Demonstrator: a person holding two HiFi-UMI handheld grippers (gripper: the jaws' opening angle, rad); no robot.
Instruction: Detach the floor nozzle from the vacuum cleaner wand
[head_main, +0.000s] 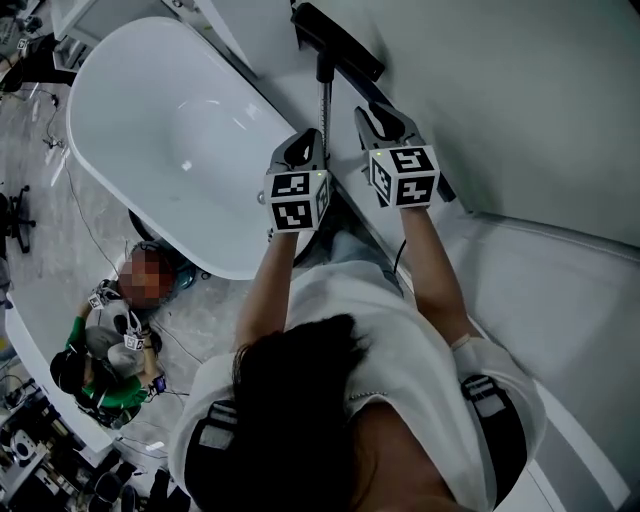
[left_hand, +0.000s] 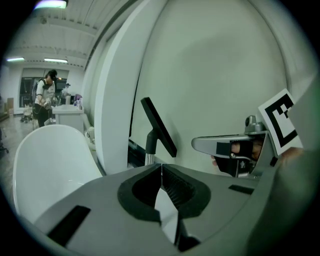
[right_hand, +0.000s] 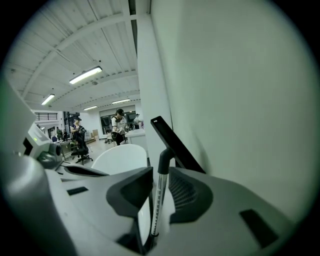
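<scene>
The vacuum's black floor nozzle (head_main: 335, 40) rests tilted against the white wall, and its silver wand (head_main: 323, 95) runs down from it toward me. My left gripper (head_main: 305, 140) is at the wand's near end, jaws shut and empty. In the left gripper view the nozzle (left_hand: 159, 127) and wand (left_hand: 149, 152) stand just beyond the shut tips (left_hand: 161, 167). My right gripper (head_main: 378, 118) sits just right of the wand, jaws slightly apart. In the right gripper view the wand (right_hand: 159, 200) shows in the narrow gap, below the nozzle (right_hand: 175, 142); the pads do not press on it.
A white bathtub (head_main: 160, 130) lies to the left of the wand. The white wall (head_main: 520, 90) rises on the right. A person (head_main: 115, 350) crouches on the floor at lower left among cables. Other people (left_hand: 44, 102) stand far off.
</scene>
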